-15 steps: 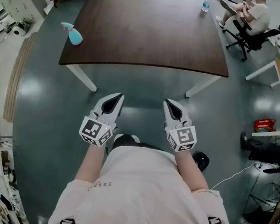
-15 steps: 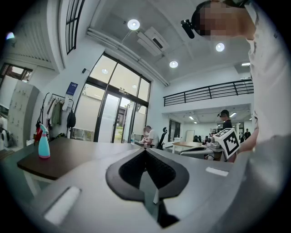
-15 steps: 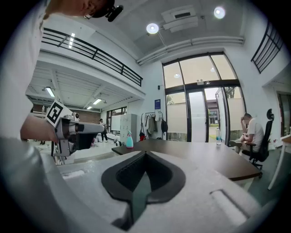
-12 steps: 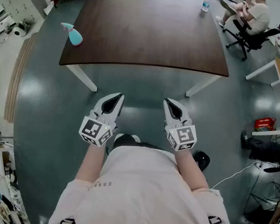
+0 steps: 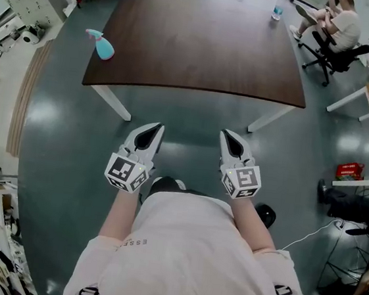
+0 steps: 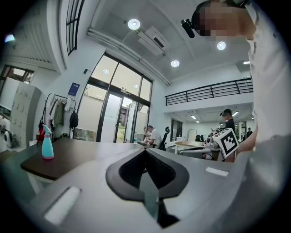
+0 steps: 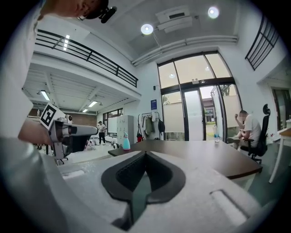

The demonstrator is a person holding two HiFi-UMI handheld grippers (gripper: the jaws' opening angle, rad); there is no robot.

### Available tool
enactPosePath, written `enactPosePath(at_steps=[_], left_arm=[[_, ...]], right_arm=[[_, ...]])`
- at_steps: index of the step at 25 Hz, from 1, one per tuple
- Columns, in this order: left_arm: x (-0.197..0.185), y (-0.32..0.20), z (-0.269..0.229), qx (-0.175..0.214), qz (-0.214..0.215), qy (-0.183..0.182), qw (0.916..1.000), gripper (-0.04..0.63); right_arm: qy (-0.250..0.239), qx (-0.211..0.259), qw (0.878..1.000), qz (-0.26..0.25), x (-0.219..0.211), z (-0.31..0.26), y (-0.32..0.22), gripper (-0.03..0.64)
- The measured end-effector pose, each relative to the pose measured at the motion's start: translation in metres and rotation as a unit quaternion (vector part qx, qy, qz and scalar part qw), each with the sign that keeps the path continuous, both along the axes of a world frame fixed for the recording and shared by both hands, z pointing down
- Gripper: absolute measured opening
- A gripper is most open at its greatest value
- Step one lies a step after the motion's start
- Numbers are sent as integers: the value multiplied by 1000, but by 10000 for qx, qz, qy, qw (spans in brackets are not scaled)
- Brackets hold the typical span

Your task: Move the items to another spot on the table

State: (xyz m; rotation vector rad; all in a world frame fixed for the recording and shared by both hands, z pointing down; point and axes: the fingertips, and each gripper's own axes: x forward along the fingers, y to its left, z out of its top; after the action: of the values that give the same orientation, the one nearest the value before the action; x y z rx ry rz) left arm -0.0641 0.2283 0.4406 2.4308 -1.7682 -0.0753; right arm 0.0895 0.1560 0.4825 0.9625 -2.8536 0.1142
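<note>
The left gripper (image 5: 152, 128) and the right gripper (image 5: 228, 135) are held side by side in front of the person. Each has its jaws pressed together on nothing, short of the dark brown table (image 5: 202, 46). By the table's left edge a spray bottle (image 5: 103, 47) stands upright, with a pale blue body and a pink trigger head. A small water bottle (image 5: 277, 12) stands at the far right corner.

- Standing mid-room on white legs as a dark wooden bench (image 5: 196, 46).
- Gleaming underfoot as a glossy grey-green floor (image 5: 54, 129).
- Letting daylight in through tall dark-framed windows (image 7: 195, 104).
- Glowing overhead from round ceiling lights (image 6: 134, 23).
- Running along the upper level as a black railing (image 6: 209, 89).
</note>
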Motion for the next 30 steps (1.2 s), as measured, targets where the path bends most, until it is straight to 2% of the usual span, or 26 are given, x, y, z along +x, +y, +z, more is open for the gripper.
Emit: enactPosePath(at_steps=[7, 15, 22, 30], left_arm=[[-36, -4, -1, -18, -490, -9, 9988, 15], [-110, 12, -4, -64, -1257, 48, 9920, 15], [-201, 5, 1, -64, -1684, 104, 9856, 15], [-321, -27, 3, -93, -1655, 210, 9859, 15]], right_arm=[[-148, -77, 9992, -350, -34, -1, -22, -11], [-206, -219, 9946, -996, -107, -2, -25, -11], [-46, -296, 9916, -1260, -188, 6, -46, -11], [43, -302, 9907, -1329, -310, 4, -75, -11]])
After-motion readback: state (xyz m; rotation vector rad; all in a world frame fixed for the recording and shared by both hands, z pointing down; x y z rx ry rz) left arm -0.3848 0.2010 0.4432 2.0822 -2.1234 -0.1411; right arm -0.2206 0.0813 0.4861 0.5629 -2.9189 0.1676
